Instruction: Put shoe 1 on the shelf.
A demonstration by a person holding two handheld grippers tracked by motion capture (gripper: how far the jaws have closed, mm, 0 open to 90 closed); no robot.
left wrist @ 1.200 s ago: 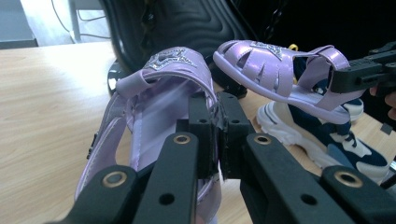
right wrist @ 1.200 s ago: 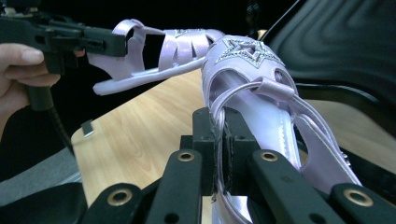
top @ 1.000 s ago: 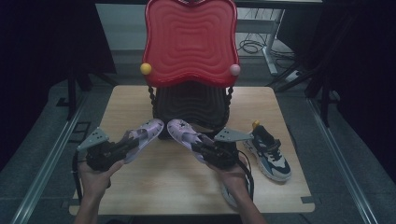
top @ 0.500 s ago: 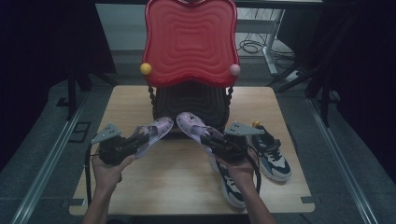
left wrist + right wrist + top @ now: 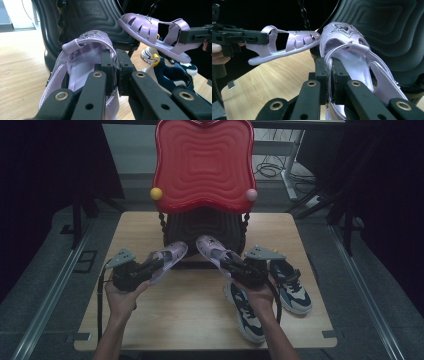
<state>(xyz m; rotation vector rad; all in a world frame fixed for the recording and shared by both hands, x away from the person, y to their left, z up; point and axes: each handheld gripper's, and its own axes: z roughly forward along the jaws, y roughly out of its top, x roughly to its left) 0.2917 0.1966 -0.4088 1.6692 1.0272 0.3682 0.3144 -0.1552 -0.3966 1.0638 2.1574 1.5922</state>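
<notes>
in the high view we hold one lilac sandal in each gripper above the table: the left gripper has the left sandal by its heel end, toe pointing far and right, and the right gripper has the right sandal, toe pointing far and left. both toes aim at the black stand under the red panel. two sneakers lie near right on the table.

in the left gripper view our jaws are pinched nearly shut on the sandal's back edge, and the shoe is lifted clear of the wood.

in the right gripper view the jaws are likewise clamped on the heel strap of its sandal, close to the stand.

we judge the pickup done for both sandals; setting them down, perhaps as a pair by the stand, is left. where they go we cannot tell.
</notes>
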